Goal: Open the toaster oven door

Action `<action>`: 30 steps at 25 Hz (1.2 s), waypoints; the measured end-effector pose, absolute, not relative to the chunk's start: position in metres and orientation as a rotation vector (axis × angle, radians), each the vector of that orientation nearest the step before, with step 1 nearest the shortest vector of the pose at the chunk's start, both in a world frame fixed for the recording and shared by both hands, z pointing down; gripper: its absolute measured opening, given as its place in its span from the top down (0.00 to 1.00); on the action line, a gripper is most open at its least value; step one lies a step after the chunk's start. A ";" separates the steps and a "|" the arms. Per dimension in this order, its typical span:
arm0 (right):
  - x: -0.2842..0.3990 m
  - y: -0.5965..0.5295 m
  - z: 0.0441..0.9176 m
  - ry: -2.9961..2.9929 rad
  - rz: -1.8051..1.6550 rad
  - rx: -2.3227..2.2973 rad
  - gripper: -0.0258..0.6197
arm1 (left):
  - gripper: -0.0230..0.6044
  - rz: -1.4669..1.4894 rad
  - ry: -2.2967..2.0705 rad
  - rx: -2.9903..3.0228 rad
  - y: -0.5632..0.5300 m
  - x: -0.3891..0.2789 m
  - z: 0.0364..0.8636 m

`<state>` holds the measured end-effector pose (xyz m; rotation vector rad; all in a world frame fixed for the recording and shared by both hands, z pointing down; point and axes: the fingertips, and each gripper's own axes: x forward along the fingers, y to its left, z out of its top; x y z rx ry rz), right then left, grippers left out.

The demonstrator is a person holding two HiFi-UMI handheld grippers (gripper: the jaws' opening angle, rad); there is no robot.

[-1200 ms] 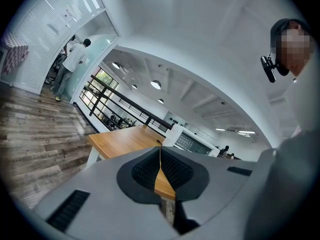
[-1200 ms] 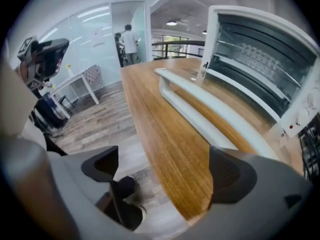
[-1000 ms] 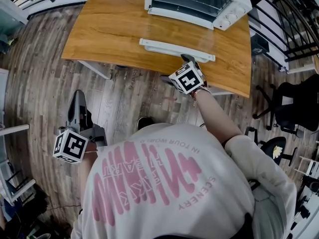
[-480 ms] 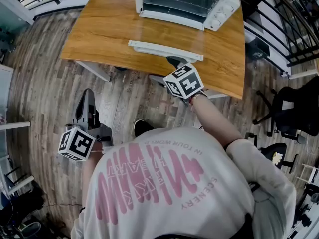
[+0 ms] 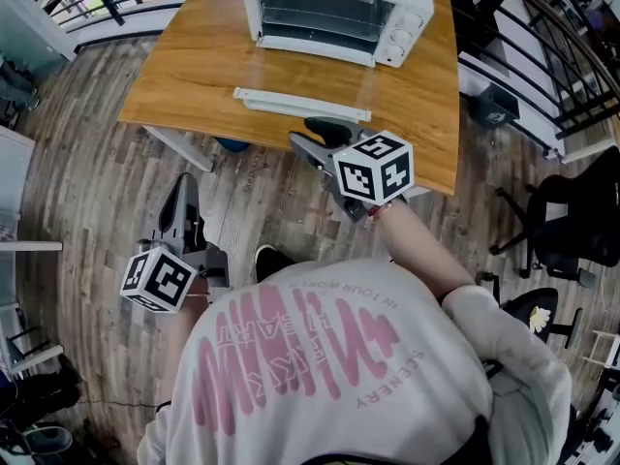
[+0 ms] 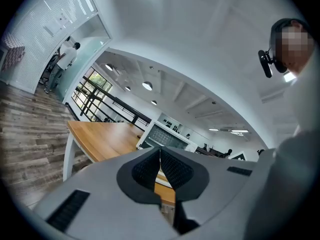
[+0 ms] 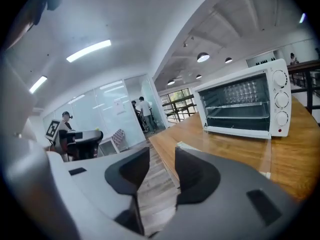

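From the head view, the toaster oven stands at the far side of the wooden surface. Its door is folded down flat in front of it. The right gripper hangs at the surface's near edge, apart from the door, and the left gripper is over the floor.

In the left gripper view, the fingers meet with nothing between them.

In the right gripper view, the fingers have just been closing to a narrow gap that holds nothing. The open oven shows ahead.
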<state>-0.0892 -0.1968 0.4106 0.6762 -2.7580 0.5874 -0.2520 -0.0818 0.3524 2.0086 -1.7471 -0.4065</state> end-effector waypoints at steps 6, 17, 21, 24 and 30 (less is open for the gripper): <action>-0.074 -0.173 0.368 -2.905 0.659 0.638 0.81 | 0.93 -0.433 -1.748 2.045 -0.067 -0.222 0.342; -0.047 -0.137 0.341 -3.047 0.907 0.602 0.95 | 0.93 -0.427 -1.743 2.041 -0.038 -0.177 0.351; -0.036 -0.131 0.350 -3.022 0.806 0.654 0.95 | 0.93 -0.413 -1.730 2.036 -0.030 -0.163 0.360; -0.028 -0.127 0.359 -2.993 0.746 0.692 0.95 | 0.93 -0.409 -1.731 2.022 -0.022 -0.157 0.366; -0.017 -0.118 0.381 -2.925 0.732 0.705 0.95 | 0.93 -0.403 -1.745 2.003 -0.009 -0.155 0.372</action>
